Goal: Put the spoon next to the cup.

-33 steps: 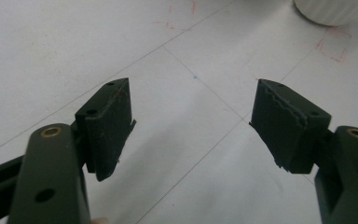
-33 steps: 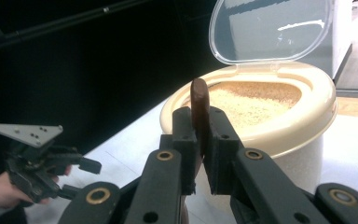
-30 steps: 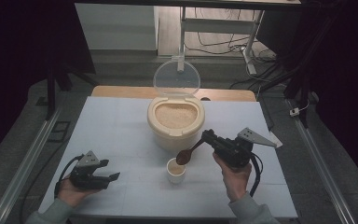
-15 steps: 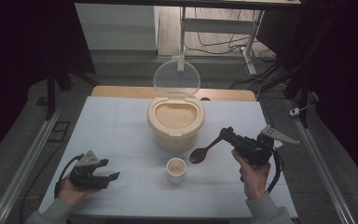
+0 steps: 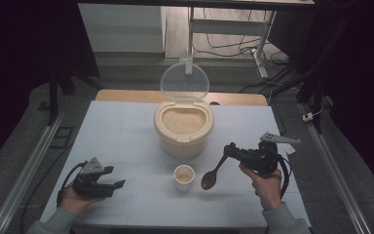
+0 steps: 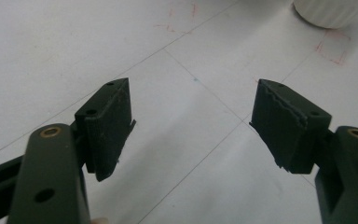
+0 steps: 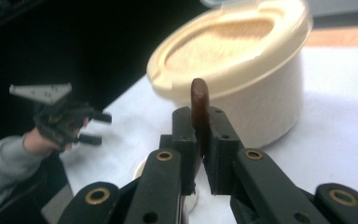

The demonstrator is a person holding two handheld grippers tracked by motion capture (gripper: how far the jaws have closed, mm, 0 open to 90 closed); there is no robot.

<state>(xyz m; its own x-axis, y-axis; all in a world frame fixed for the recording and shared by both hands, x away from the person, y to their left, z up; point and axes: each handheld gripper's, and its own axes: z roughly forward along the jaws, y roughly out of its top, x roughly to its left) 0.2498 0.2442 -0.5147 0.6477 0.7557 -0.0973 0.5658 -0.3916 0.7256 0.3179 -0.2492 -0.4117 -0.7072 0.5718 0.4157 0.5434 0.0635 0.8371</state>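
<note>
A cream rice container point(image 5: 183, 127) full of grain stands at the table's middle, its clear lid point(image 5: 184, 80) raised behind it. In front of it is a small white cup point(image 5: 184, 176) with beige contents. My right gripper point(image 5: 231, 150) is shut on the handle of a brown wooden spoon point(image 5: 209, 178), whose bowl hangs low just right of the cup. In the right gripper view, the spoon handle point(image 7: 199, 105) stands pinched between the jaws of my right gripper point(image 7: 200, 135), with the container point(image 7: 242, 70) beyond. My left gripper point(image 5: 117, 184) rests open at the front left, and in its own view my left gripper point(image 6: 193, 121) holds nothing.
The white table point(image 5: 126, 126) has bare room on both sides of the container. Metal rails point(image 5: 29, 165) run along the table's left and right. A white ribbed vessel's base point(image 6: 331, 9) shows beyond the left jaws. The other hand's gripper point(image 7: 93, 127) is seen far left.
My right gripper has carried the spoon from above the cup off to the right, and its bowl now hangs beside the cup. The left gripper has stayed still.
</note>
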